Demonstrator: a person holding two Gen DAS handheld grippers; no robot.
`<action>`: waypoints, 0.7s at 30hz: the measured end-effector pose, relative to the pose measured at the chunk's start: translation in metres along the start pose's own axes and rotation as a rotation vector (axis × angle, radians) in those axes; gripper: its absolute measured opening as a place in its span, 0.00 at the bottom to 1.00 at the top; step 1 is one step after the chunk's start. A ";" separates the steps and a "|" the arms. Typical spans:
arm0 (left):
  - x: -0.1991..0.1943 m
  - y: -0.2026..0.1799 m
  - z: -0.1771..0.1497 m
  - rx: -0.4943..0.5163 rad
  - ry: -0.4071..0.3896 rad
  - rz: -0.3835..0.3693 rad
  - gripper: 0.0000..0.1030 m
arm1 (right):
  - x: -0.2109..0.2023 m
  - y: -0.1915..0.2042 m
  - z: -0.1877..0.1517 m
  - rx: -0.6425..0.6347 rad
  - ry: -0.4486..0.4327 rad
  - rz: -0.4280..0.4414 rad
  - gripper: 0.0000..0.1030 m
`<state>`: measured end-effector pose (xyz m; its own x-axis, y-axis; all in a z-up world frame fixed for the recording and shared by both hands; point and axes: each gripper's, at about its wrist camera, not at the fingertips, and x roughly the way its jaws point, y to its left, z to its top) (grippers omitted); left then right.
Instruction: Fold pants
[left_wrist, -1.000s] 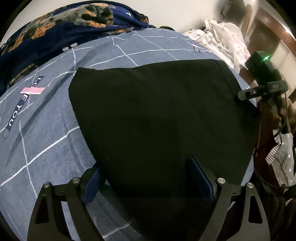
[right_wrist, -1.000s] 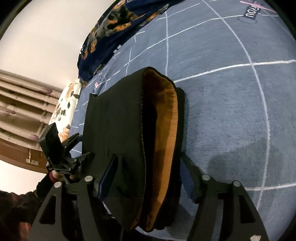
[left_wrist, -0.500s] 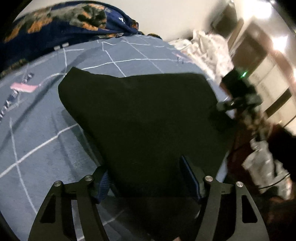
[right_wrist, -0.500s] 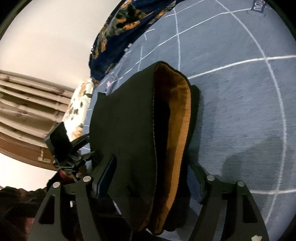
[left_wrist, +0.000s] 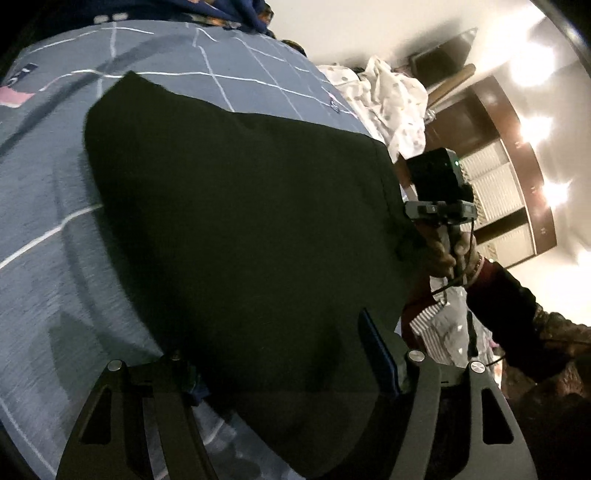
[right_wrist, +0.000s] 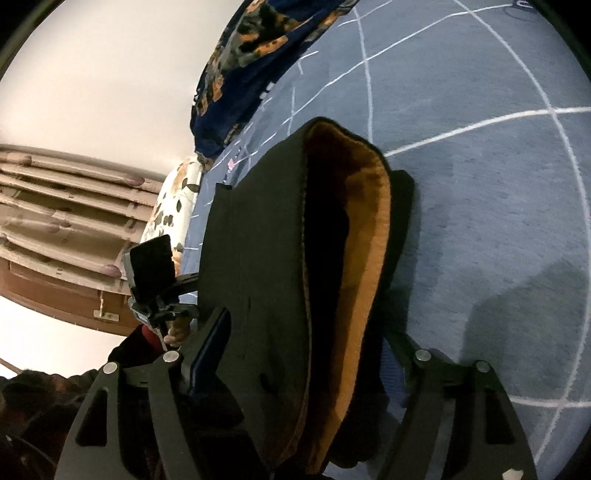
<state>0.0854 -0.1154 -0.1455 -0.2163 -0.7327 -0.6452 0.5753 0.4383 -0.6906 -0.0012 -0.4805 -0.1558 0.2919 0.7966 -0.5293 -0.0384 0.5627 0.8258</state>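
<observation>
Since one second ago: both views tilted, near edge of black pants (left_wrist: 240, 229) raised off the bed; more ceiling and wardrobe visible in left wrist view.

Black pants folded into a thick stack, lying on blue-grey bedsheet (left_wrist: 55, 258) with white grid lines, near edge lifted. Orange-brown lining (right_wrist: 365, 266) exposed along the open side in right wrist view, black layers above and below it.

Left claw (left_wrist: 280, 354): fingers spread wide, straddling the near edge of the stack; fabric between the fingers, blue pad (left_wrist: 376, 354) visible on the right finger, left finger mostly hidden under cloth. Actual pinch on the cloth: cannot tell.

Right claw (right_wrist: 303, 354): fingers wide apart, one on each side of the folded stack end; grip contact hidden by fabric, cannot tell.

Right claw also seen in left wrist view at the far right pants edge (left_wrist: 439, 214), held by a hand (left_wrist: 443, 254).

Outward: floral navy blanket (right_wrist: 258, 55) at bed head, white patterned cloth (left_wrist: 391, 99) heaped beside bed, dark wooden wardrobe (left_wrist: 509, 177) under ceiling lights.
</observation>
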 end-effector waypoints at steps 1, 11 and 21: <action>0.000 0.001 0.001 0.002 0.000 -0.008 0.66 | 0.000 0.000 -0.001 0.000 -0.002 0.004 0.70; -0.008 0.012 0.000 -0.085 0.008 -0.048 0.66 | 0.000 -0.012 0.007 0.053 0.079 -0.007 0.55; -0.004 0.005 -0.005 -0.123 -0.075 0.094 0.30 | 0.002 -0.013 -0.008 0.105 -0.061 0.004 0.28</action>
<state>0.0848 -0.1078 -0.1485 -0.1039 -0.7201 -0.6860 0.4881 0.5641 -0.6660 -0.0078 -0.4848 -0.1693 0.3495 0.7824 -0.5155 0.0594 0.5306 0.8455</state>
